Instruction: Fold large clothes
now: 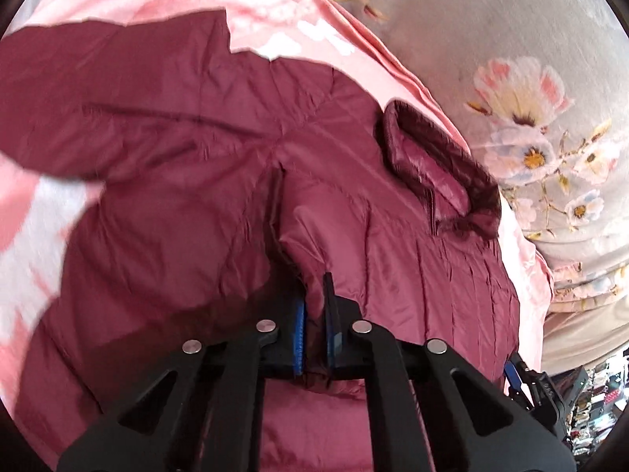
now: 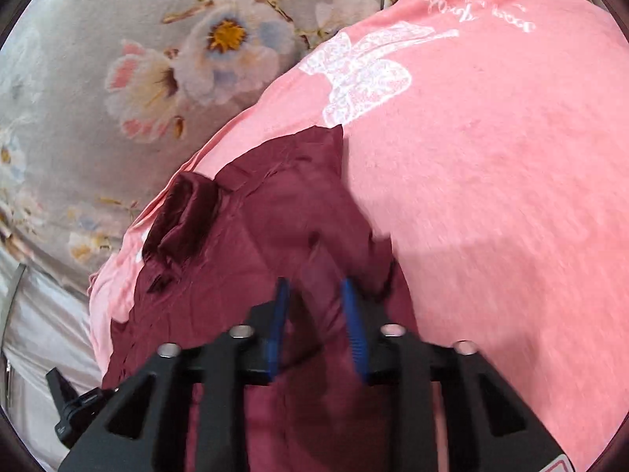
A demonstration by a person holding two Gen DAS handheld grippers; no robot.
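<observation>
A dark red padded jacket [image 1: 188, 165] lies spread on a pink blanket [image 1: 275, 8], collar [image 1: 440, 169] to the right, one sleeve stretched out to the upper left. My left gripper [image 1: 314, 295] is shut on a raised fold of the jacket near its shoulder seam. In the right wrist view the jacket [image 2: 243, 244] lies below the gripper with its collar [image 2: 184, 212] at the left. My right gripper [image 2: 314, 295] has its blue pads partly apart around a bunch of jacket fabric; the view is blurred, so its grip is unclear.
The pink blanket [image 2: 491, 196] with white print covers the surface. A grey floral sheet [image 1: 530, 78] lies beyond it and also shows in the right wrist view [image 2: 118, 59]. The other gripper shows at the right edge [image 1: 526, 385].
</observation>
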